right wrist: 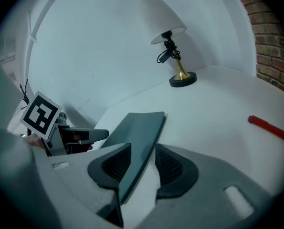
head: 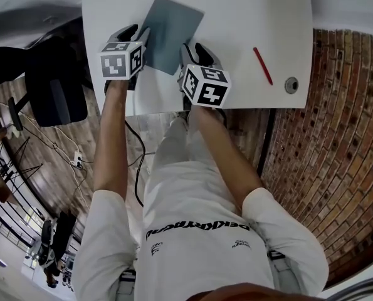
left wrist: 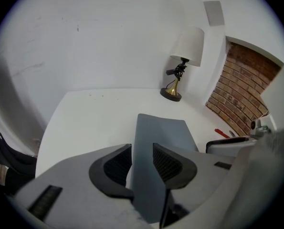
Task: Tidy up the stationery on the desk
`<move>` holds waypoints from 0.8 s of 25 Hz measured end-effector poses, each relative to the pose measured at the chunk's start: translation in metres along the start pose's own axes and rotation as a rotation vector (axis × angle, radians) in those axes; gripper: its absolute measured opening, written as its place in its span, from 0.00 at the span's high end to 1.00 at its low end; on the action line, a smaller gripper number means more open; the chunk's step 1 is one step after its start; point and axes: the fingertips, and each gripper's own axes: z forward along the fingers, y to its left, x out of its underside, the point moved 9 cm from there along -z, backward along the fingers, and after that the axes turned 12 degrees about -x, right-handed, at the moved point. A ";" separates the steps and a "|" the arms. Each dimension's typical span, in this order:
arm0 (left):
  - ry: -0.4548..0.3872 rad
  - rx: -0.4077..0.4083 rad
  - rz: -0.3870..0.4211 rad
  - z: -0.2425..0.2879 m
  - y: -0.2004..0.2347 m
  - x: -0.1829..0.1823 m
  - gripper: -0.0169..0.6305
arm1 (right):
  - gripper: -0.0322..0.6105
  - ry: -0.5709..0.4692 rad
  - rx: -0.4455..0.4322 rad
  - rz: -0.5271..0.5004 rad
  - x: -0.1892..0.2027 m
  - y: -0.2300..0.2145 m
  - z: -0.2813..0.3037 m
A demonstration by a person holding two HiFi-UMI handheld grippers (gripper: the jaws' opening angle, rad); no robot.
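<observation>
A grey-blue notebook (head: 170, 33) lies tilted on the white desk (head: 236, 17), its near end raised toward me. My left gripper (head: 140, 42) stands at the notebook's near left corner and my right gripper (head: 194, 50) at its near right corner. In the left gripper view the notebook (left wrist: 161, 132) runs between the spread jaws of the left gripper (left wrist: 142, 159). In the right gripper view the notebook (right wrist: 137, 128) leans near the left pad of the right gripper (right wrist: 142, 159), with white desk showing beside the other pad. A red pen (head: 262, 65) lies to the right.
A small round metal thing (head: 291, 84) sits near the desk's right front corner. A lamp (left wrist: 182, 63) with a white shade stands at the desk's far side. A black chair (head: 54, 86) and cables are left of the desk; brick floor lies to the right.
</observation>
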 end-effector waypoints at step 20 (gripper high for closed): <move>0.171 0.201 -0.091 0.026 0.007 0.009 0.76 | 0.81 0.102 -0.005 0.032 0.009 -0.007 0.020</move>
